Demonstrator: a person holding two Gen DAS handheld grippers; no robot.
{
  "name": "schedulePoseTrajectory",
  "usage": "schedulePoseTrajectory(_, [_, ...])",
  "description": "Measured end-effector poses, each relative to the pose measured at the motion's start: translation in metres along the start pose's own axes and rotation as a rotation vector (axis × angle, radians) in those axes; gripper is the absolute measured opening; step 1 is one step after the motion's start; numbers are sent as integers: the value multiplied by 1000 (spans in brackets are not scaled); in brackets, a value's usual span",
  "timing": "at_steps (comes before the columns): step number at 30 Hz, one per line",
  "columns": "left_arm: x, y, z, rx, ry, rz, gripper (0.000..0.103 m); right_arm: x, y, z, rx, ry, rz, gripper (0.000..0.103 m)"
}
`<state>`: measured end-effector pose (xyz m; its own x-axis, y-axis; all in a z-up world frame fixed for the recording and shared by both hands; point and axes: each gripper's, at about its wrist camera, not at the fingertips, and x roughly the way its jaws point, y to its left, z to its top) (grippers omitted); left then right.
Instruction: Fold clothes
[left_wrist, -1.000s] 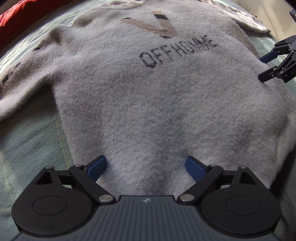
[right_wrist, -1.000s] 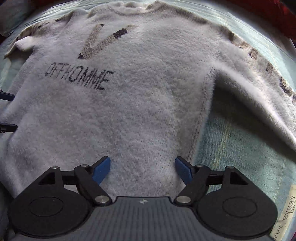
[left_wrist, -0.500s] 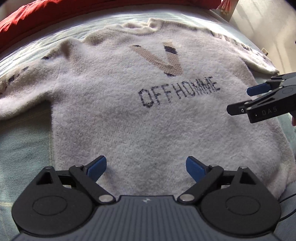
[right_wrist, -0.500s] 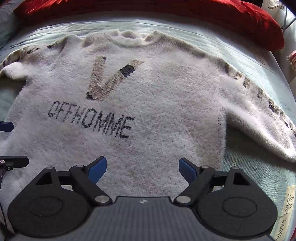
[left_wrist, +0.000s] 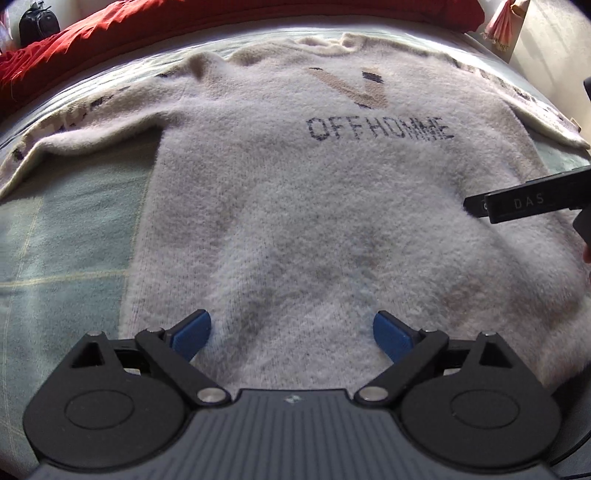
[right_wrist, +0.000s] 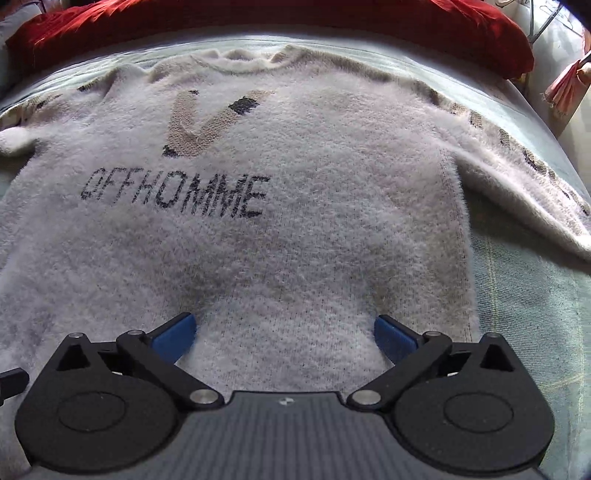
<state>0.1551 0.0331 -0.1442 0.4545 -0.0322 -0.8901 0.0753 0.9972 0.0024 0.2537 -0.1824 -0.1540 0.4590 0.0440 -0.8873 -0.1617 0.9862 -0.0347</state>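
A fluffy cream sweater (left_wrist: 295, 206) (right_wrist: 258, 240) with a tan V and the word OFFHOMME lies flat, front up, sleeves spread sideways. My left gripper (left_wrist: 291, 332) hovers over its lower left part, blue pads wide apart, nothing between them but the knit below. My right gripper (right_wrist: 284, 338) hovers over the lower right part, near the side seam; its jaws are opening, with nothing gripped. In the left wrist view, a black finger of the right gripper (left_wrist: 528, 203) pokes in from the right edge over the sweater.
The sweater rests on a pale green checked bedsheet (left_wrist: 66, 251) (right_wrist: 524, 314). A red blanket (left_wrist: 92, 33) (right_wrist: 258, 29) runs along the far edge. A dark bag (left_wrist: 38, 20) sits far left, and a pink tassel (right_wrist: 565, 88) hangs at the right.
Both views have pulled back and now show more of the sweater and the red blanket. The right gripper's pads stand wider apart. In the left view the right gripper slid toward the right edge.
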Motion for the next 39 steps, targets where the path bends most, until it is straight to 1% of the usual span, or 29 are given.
schedulePoseTrajectory(3, [-11, 2, -27, -37, -2, -13, 95, -18, 1, -26, 14, -3, -14, 103])
schedulePoseTrajectory(5, [-20, 3, -46, -34, -10, -18, 95, -32, 1, -50, 32, -14, -6, 103])
schedulePoseTrajectory(8, [-27, 3, -66, -11, 12, -16, 98, -47, -4, -90, 61, -20, 22, 103])
schedulePoseTrajectory(11, [-37, 0, -69, 30, 0, -22, 97, -58, -6, -115, 56, -30, 40, 103])
schedulePoseTrajectory(12, [-41, 0, -65, 34, -13, -30, 97, -61, -6, -116, 50, -19, 42, 103])
schedulePoseTrajectory(13, [-46, -1, -58, 35, -39, -39, 97, -64, -7, -112, 53, -29, 47, 103])
schedulePoseTrajectory(14, [-50, -2, -48, 33, -77, -50, 97, -68, -8, -106, 61, -55, 55, 103])
schedulePoseTrajectory(16, [-53, -7, -25, 42, -150, -47, 97, -75, -11, -94, 77, -106, 71, 103])
schedulePoseTrajectory(18, [-43, -15, -3, 65, -202, -47, 97, -75, -12, -81, 90, -143, 76, 103])
schedulePoseTrajectory(19, [-33, -19, 4, 63, -201, -54, 97, -69, -12, -73, 93, -145, 66, 103])
schedulePoseTrajectory(21, [-11, -24, 11, 41, -170, -64, 97, -54, -11, -72, 94, -120, 53, 103])
schedulePoseTrajectory(23, [10, -28, 3, 15, -89, -56, 97, -38, -9, -74, 94, -88, 42, 103])
schedulePoseTrajectory(24, [11, -30, -8, 25, -105, -43, 98, -36, -8, -79, 85, -92, 37, 103])
schedulePoseTrajectory(25, [6, -33, -21, 47, -141, -33, 99, -38, -7, -85, 71, -109, 34, 103])
schedulePoseTrajectory(26, [2, -35, -31, 66, -149, -30, 100, -40, -8, -92, 75, -119, 39, 103])
schedulePoseTrajectory(29, [-11, -32, -55, 87, -146, -38, 102, -45, -19, -112, 130, -138, 76, 103])
schedulePoseTrajectory(31, [-18, -28, -66, 81, -137, -44, 102, -50, -18, -121, 121, -140, 77, 103])
schedulePoseTrajectory(35, [-26, -25, -74, 64, -108, -38, 102, -61, -13, -137, 77, -138, 67, 103])
schedulePoseTrajectory(38, [-39, -24, -65, 73, -161, -27, 102, -70, -6, -140, 43, -135, 42, 103])
schedulePoseTrajectory(39, [-42, -23, -59, 76, -186, -24, 102, -74, -3, -136, 42, -150, 49, 103])
